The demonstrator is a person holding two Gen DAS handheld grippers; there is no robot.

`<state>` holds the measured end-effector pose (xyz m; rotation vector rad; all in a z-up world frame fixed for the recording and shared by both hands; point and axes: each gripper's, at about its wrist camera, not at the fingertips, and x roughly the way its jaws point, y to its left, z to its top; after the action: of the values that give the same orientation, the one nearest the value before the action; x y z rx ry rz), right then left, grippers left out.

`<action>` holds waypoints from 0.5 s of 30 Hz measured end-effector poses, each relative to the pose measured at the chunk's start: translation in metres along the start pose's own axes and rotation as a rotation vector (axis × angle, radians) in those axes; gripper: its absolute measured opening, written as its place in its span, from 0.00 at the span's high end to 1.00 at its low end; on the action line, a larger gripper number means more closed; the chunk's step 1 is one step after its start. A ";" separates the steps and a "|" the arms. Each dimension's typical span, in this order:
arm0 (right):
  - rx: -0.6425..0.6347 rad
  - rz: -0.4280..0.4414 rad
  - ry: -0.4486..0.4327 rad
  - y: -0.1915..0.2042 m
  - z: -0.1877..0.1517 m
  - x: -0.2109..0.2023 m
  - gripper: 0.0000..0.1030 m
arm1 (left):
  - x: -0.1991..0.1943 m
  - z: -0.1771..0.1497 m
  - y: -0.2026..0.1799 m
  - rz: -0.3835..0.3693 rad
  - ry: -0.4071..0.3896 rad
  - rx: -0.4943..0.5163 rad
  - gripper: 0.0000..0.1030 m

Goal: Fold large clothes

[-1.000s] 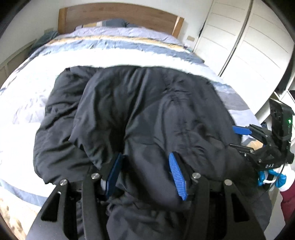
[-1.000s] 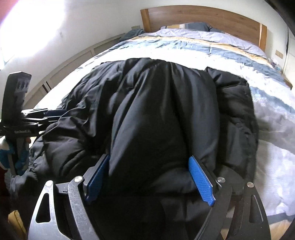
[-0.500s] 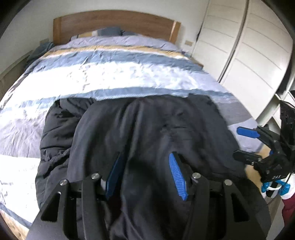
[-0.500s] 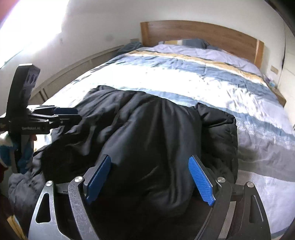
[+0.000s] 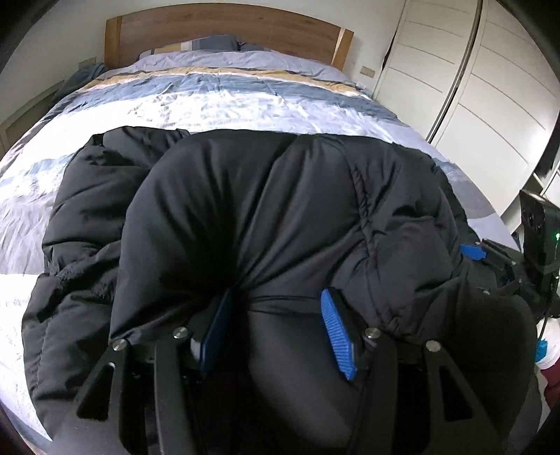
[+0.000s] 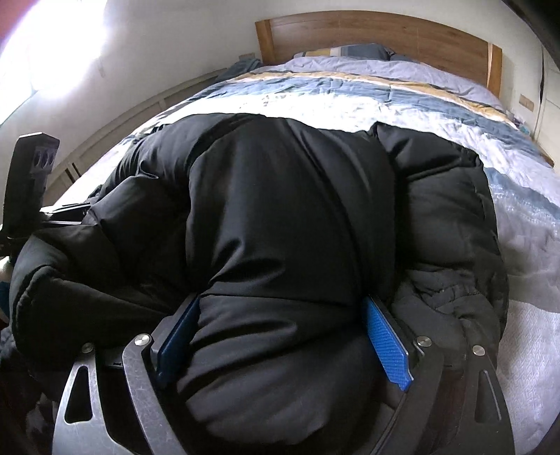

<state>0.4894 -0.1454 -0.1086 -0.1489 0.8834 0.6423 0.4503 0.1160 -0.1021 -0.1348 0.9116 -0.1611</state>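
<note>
A large black puffer jacket [image 5: 266, 210] lies bunched on the striped bed; it also fills the right wrist view [image 6: 280, 217]. My left gripper [image 5: 276, 325] stands wide with a thick fold of the jacket bulging between its blue pads. My right gripper [image 6: 283, 346] is also wide, with padded jacket fabric filling the gap between its blue pads. The right gripper shows at the right edge of the left wrist view [image 5: 490, 255], pressed into the jacket. The left gripper shows at the left edge of the right wrist view [image 6: 31, 196].
The bed [image 5: 224, 101] has a blue, white and yellow striped cover and a wooden headboard [image 5: 227, 24]. White wardrobe doors [image 5: 490, 87] stand to the right. A low wall ledge [image 6: 115, 126] runs along the bed's left side.
Both grippers dropped back down and forward onto the jacket after lifting away half a second ago. The jacket again bulges between both pairs of pads and fills more of each view.
</note>
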 end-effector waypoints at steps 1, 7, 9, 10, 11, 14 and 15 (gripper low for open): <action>0.005 -0.004 0.008 0.001 0.001 0.000 0.15 | -0.003 0.000 0.000 0.001 0.006 -0.002 0.50; 0.025 -0.012 0.009 0.008 0.015 -0.037 0.15 | -0.060 -0.004 -0.006 -0.037 -0.002 0.010 0.50; -0.002 -0.003 -0.025 0.017 0.016 -0.060 0.15 | -0.077 -0.007 -0.011 -0.053 -0.016 0.029 0.50; -0.005 0.015 -0.041 0.022 0.015 -0.070 0.15 | -0.084 -0.010 -0.015 -0.060 -0.020 0.041 0.50; -0.007 0.034 -0.055 0.026 0.014 -0.079 0.15 | -0.090 -0.016 -0.018 -0.070 -0.021 0.054 0.50; -0.033 0.078 -0.064 0.040 0.009 -0.092 0.15 | -0.088 -0.030 -0.021 -0.058 -0.001 0.066 0.50; -0.052 0.080 -0.054 0.045 0.006 -0.092 0.15 | -0.084 -0.035 -0.020 -0.049 0.012 0.062 0.50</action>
<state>0.4250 -0.1492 -0.0290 -0.1424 0.8241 0.7407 0.3708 0.1113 -0.0544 -0.0987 0.9150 -0.2361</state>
